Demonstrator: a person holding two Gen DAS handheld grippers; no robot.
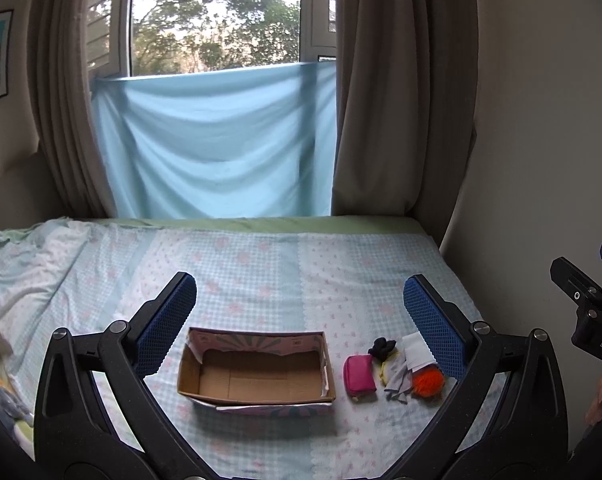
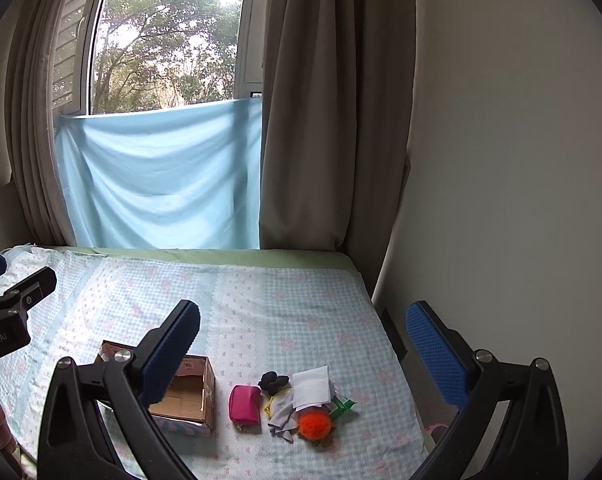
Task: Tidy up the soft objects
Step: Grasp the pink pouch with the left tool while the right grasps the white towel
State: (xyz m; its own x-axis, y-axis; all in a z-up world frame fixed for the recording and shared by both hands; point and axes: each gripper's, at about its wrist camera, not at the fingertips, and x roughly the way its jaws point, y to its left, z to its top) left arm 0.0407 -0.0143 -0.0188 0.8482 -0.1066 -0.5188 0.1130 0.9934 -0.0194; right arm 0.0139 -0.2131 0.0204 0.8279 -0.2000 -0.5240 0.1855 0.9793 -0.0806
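An open, empty cardboard box point(image 1: 257, 372) sits on the bed; it also shows in the right wrist view point(image 2: 189, 396). To its right lie a pink pouch point(image 1: 359, 373) point(image 2: 245, 404), a black fabric piece point(image 1: 382, 347) point(image 2: 273, 382), a white cloth point(image 1: 415, 350) point(image 2: 311, 388), a grey cloth point(image 1: 397, 376) point(image 2: 283, 412), an orange pom-pom point(image 1: 427, 382) point(image 2: 315, 422) and a green packet point(image 2: 343, 404). My left gripper point(image 1: 299, 300) is open and empty above the box. My right gripper point(image 2: 303, 328) is open and empty above the pile.
The bed point(image 1: 261, 264) has a pale blue checked sheet. A wall point(image 2: 501, 200) runs along its right side. Curtains point(image 1: 401, 100) and a light blue cloth point(image 1: 217, 144) hang at the window behind. Rumpled bedding point(image 1: 25, 264) lies at the left.
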